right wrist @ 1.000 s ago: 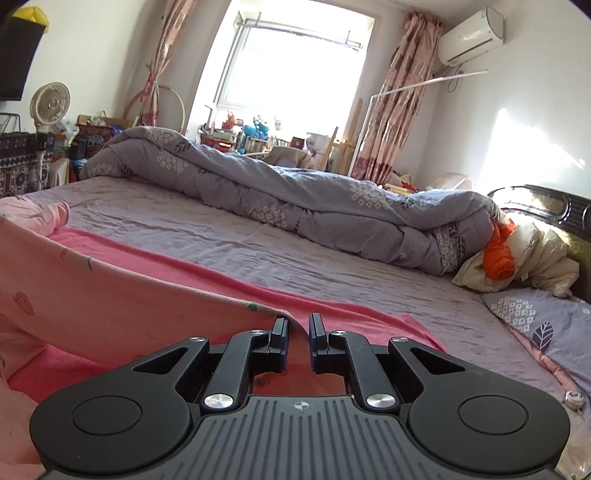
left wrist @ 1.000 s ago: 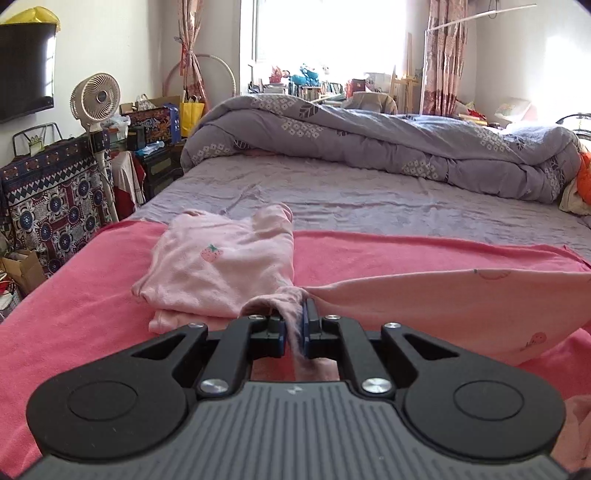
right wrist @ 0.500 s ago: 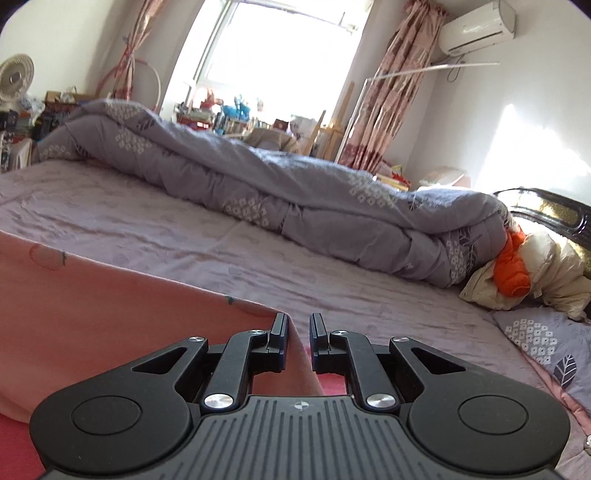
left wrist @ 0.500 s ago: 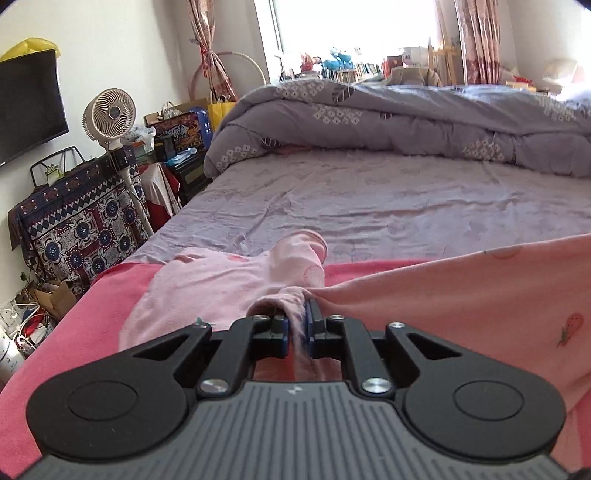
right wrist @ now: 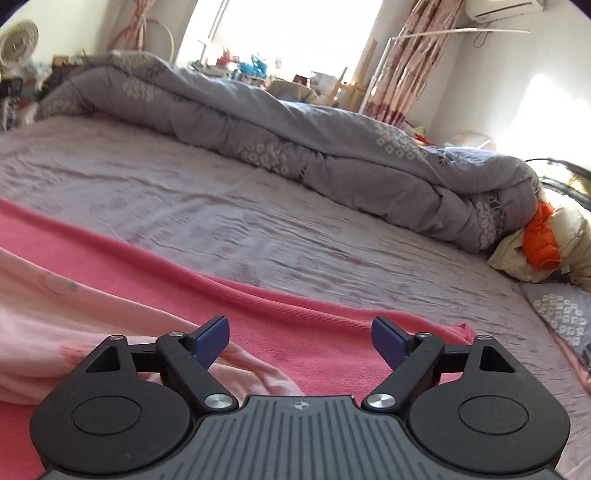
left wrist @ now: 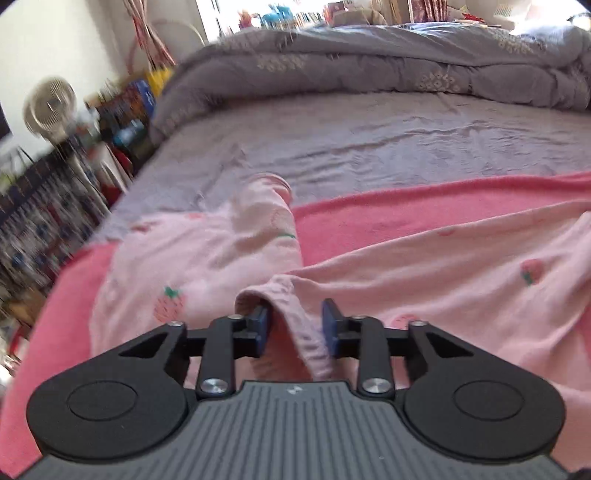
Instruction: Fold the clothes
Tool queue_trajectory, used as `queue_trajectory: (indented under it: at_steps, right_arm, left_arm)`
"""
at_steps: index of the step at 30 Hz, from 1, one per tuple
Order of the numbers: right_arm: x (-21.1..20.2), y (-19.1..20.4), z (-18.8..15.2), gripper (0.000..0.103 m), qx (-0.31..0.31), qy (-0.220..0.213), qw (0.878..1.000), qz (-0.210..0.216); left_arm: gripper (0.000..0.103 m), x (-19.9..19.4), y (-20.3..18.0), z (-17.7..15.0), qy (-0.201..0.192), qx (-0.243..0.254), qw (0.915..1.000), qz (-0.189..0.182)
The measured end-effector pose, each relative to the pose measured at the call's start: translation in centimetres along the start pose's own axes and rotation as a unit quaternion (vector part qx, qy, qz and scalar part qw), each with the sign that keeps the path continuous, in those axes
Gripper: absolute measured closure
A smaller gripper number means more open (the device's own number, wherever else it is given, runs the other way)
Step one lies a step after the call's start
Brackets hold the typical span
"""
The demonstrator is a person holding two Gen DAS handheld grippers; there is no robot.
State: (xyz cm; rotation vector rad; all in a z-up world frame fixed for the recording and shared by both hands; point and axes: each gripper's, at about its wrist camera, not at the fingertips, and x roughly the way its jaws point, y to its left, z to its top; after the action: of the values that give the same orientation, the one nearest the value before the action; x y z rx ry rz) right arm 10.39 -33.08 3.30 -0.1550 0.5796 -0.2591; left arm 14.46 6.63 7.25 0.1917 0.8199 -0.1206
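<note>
This is a bedroom in a lived-in home. A wide bed with a wrinkled lilac-grey sheet (right wrist: 229, 206) fills the view, with a rolled grey patterned quilt (right wrist: 314, 147) lying across it toward twelve o'clock. A sunlit window (right wrist: 291, 33) with floral pink curtains (right wrist: 402, 70) stands behind. A white wall-mounted air conditioner (right wrist: 506, 7) sits at one o'clock, a white pedestal fan (left wrist: 50, 110) at ten o'clock beside cluttered shelves (left wrist: 48, 206).
</note>
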Motion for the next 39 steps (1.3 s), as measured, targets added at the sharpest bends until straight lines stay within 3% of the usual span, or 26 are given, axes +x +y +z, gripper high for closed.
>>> queue_trajectory:
  at_steps: [1,4,6,8,12,15,19,25,27,29,32,33,34,36,39]
  right_arm:
    - [-1.6,-0.5,0.2,0.014,0.011,-0.002,1.0,0.027]
    - [-6.7,-0.7,-0.1,0.014,0.017,-0.02,0.996,0.084]
    - [-10.7,0.0,-1.1,0.013,-0.005,-0.044,0.994,0.101]
    - [-15.3,0.7,-3.0,0.004,-0.028,-0.072,0.991,0.111]
    - [-22.4,1.9,-7.7,0.003,-0.049,-0.107,0.985,0.124]
    - [-26.0,2.4,-10.6,0.003,-0.028,-0.109,0.984,0.137]
    - [-28.9,3.6,-12.7,0.003,-0.021,-0.1,0.984,0.148]
    - [-30.8,5.5,-14.4,0.003,-0.015,-0.089,0.983,0.159]
    - [-31.0,5.9,-14.8,0.003,-0.019,-0.081,0.984,0.159]
    - [-31.3,6.2,-15.5,0.003,-0.023,-0.073,0.985,0.157]
    - [-32.1,6.2,-17.0,0.003,-0.023,-0.065,0.987,0.148]
    - [-32.3,5.9,-17.3,0.003,-0.019,-0.063,0.987,0.145]
    - [-32.4,5.7,-17.6,0.002,-0.015,-0.062,0.988,0.142]
    - [-32.5,5.1,-18.0,0.002,-0.003,-0.058,0.989,0.137]
    - [-32.5,4.2,-18.3,0.002,0.018,-0.053,0.99,0.129]
  left_arm:
    - [0.057,-0.7,0.6,0.2,0.001,0.002,1.0,0.002]
    - [0.049,-3.5,1.6,-0.2,-0.023,0.011,0.9974,0.067]
    - [0.049,-5.8,2.2,-1.8,-0.038,0.021,0.9966,0.07]
    - [0.048,-8.4,2.8,-4.6,-0.05,0.039,0.9965,0.055]
    - [0.046,-12.8,2.7,-12.1,-0.086,0.093,0.9901,0.061]
    - [0.046,-14.7,0.8,-17.5,-0.11,0.151,0.9765,0.107]
    - [0.046,-15.1,-3.0,-21.4,-0.148,0.265,0.945,0.122]
    - [0.046,-13.3,-7.0,-21.5,-0.141,0.331,0.9302,0.073]
    - [0.046,-12.2,-8.2,-21.9,-0.139,0.358,0.9201,0.076]
    - [0.046,-10.7,-9.2,-22.3,-0.141,0.383,0.9067,0.108]
    - [0.055,-9.1,-9.7,-22.6,-0.152,0.391,0.8949,0.151]
    - [0.067,-8.7,-9.8,-22.6,-0.151,0.39,0.8934,0.163]
    - [0.078,-8.3,-9.8,-22.5,-0.146,0.39,0.8926,0.172]
    - [0.088,-7.5,-9.7,-22.6,-0.138,0.382,0.8966,0.177]
    - [0.092,-7.5,-9.7,-22.3,-0.146,0.371,0.8957,0.197]
